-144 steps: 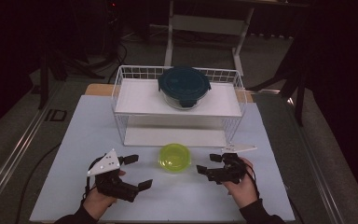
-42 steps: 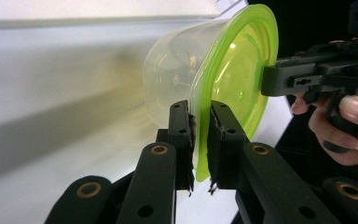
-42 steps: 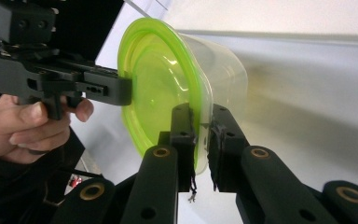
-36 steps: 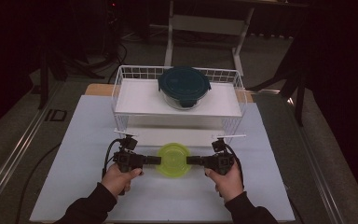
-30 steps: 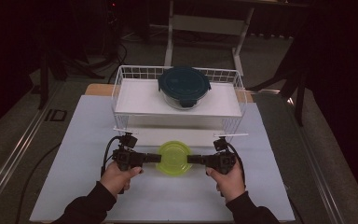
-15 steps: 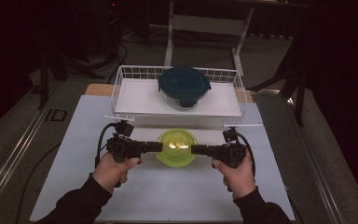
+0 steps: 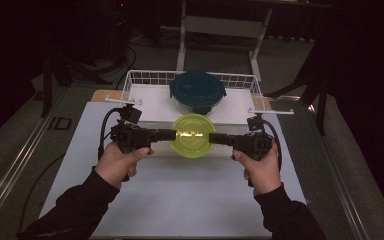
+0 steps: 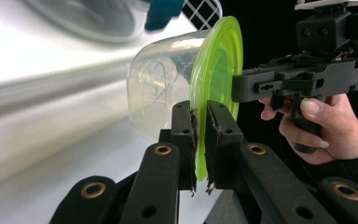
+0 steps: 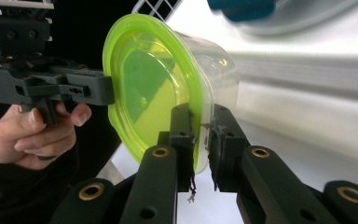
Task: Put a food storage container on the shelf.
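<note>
Two grippers held one small clear container with a lime-green lid (image 7: 193,135) between them, lifted above the white desk (image 7: 180,195) just in front of the wire basket (image 7: 140,80). The left gripper (image 7: 167,134) had its jaws clamped on the lid's rim at the container's left side; in the left gripper view the pads (image 8: 193,140) pinched the green rim (image 8: 200,154) edge-on, with the clear tub (image 8: 158,98) bulging away to the left. The right gripper (image 7: 217,137) was closed on the opposite rim, its jaws squeezing the lid's edge (image 9: 196,140) in the right gripper view. The container was tipped so its lid faced the person. A round container with a dark teal lid (image 7: 197,89) sat in the basket, behind the held one. Each hand (image 7: 117,162) gripped its handle, the right hand (image 7: 262,170) likewise.
</note>
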Demonstrator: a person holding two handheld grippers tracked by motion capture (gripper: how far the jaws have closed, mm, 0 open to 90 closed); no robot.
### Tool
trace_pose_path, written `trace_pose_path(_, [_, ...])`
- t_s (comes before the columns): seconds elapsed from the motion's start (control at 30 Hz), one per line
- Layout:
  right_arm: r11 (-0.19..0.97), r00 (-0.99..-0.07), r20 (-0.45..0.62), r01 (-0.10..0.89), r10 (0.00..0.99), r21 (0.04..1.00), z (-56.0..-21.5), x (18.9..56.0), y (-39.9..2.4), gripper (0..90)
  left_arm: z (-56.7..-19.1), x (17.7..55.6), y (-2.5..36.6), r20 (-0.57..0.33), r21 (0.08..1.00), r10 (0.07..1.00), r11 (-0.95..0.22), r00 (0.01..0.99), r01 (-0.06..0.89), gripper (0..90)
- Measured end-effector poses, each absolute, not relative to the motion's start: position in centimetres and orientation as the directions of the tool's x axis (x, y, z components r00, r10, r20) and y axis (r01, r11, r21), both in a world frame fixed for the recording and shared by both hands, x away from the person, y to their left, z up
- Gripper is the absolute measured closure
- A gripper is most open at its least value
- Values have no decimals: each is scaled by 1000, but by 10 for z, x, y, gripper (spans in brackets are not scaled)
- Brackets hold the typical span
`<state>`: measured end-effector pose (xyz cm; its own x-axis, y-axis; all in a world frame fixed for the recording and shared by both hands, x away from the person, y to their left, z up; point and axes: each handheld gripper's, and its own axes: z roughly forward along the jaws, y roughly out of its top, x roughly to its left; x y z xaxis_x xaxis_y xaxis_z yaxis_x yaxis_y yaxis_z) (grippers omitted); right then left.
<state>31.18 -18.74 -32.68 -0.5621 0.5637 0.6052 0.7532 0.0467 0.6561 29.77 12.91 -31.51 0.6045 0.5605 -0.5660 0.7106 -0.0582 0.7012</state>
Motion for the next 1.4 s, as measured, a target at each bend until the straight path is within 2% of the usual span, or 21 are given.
trace_pose_path(0.5, [11, -579, 574, 710, 579, 704, -275, 335, -189, 806, -267, 323, 124, -533, 742, 580, -31, 617, 670, 819])
trace_pose_path(0.73, [-7, -567, 568, 704, 597, 710, -252, 356, -189, 807, -249, 353, 122, -536, 746, 577, -18, 616, 666, 816])
trace_pose_path(1.0, [-40, -525, 575, 716, 628, 697, -245, 380, -190, 807, -245, 382, 117, -548, 734, 592, 2, 591, 679, 812])
trace_pose_path(1.4, [-33, -489, 581, 746, 651, 665, -245, 400, -186, 806, -254, 400, 118, -593, 696, 595, 40, 543, 717, 805])
